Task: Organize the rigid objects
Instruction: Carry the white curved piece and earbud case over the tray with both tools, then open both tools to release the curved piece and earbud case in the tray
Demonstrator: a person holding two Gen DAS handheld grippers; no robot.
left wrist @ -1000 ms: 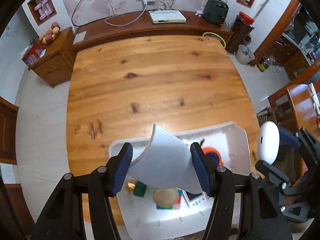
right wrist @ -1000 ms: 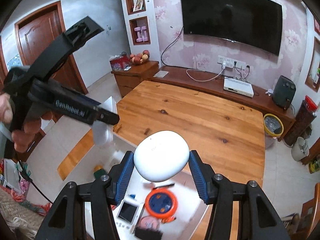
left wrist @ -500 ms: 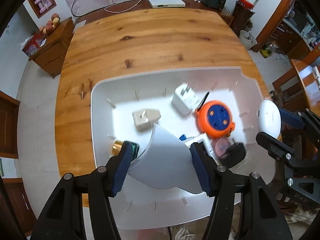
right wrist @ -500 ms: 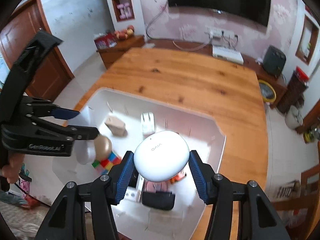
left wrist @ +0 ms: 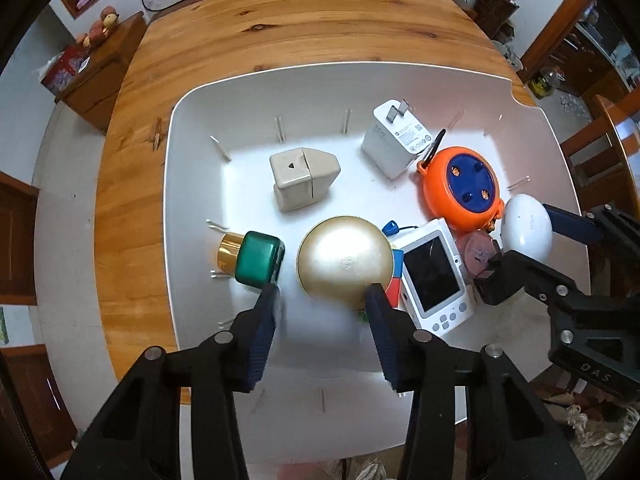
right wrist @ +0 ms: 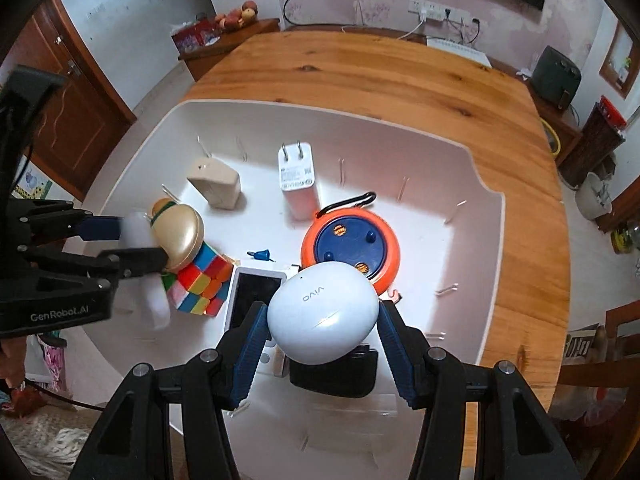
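Right gripper [right wrist: 322, 326]: jaws closed on smooth white oval earbud case [right wrist: 323, 313], held above white plastic divided bin [left wrist: 192, 184] on wooden table [left wrist: 280, 32].

Left gripper [left wrist: 320, 300]: jaws parted; blurred white piece between them, grip indeterminate. Positioned just beside gold dome-shaped lid [left wrist: 345, 261].

In bin [left wrist: 192, 168]: charger [left wrist: 394, 140] behind reel [left wrist: 460, 188], phone [left wrist: 434, 276] right of dome [left wrist: 344, 260].
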